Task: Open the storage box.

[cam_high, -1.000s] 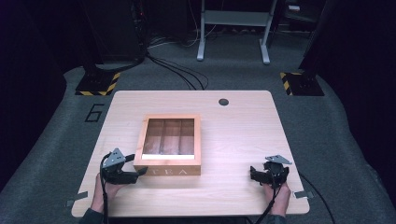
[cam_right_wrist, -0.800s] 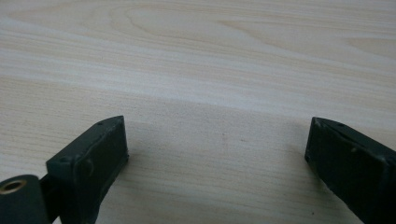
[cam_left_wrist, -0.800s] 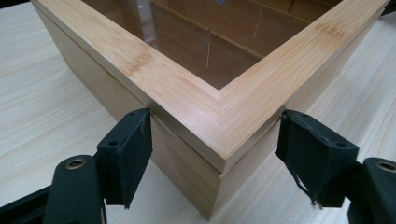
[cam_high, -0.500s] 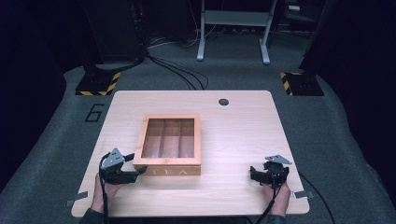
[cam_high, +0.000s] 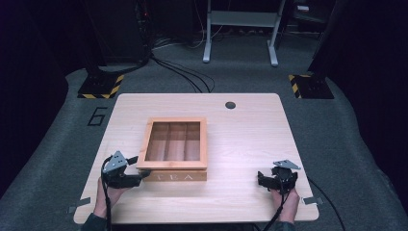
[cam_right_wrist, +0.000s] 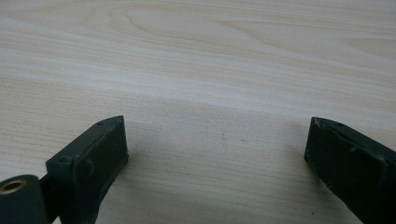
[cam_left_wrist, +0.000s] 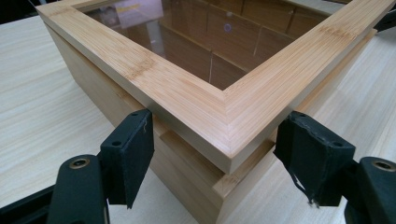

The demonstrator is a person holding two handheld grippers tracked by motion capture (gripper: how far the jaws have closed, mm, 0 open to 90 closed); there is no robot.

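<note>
Wooden tea box is sitting on the near-left part of the desk, closed, its lid a bamboo frame around a clear pane; three compartments are showing through the pane, and letters "TEA" are reading on the front wall facing the person. Box is lying square to the desk edges.

Left tool is resting at the box's near-left corner, held in the person's left hand. In the left gripper view the corner is poking between the two black pads — one pad is lying against the left wall just under the lid's lip, the other is standing just beside the front wall; whether it is touching I cannot tell. The jaws have just been closing in around this corner, with the box between them.

Right tool is lying near the desk's near-right corner, well apart from the box, held in the right hand. Its jaws are standing wide open over bare wood — nothing between them.

Desk is pale wood-grain with rounded corners and a dark round grommet near the far edge. Grey carpet is lying around it, a "6" marked at the left. Two black-and-yellow striped bases are flanking the far side, black cables are trailing across the floor, and a grey metal stand is standing in the dim background.
</note>
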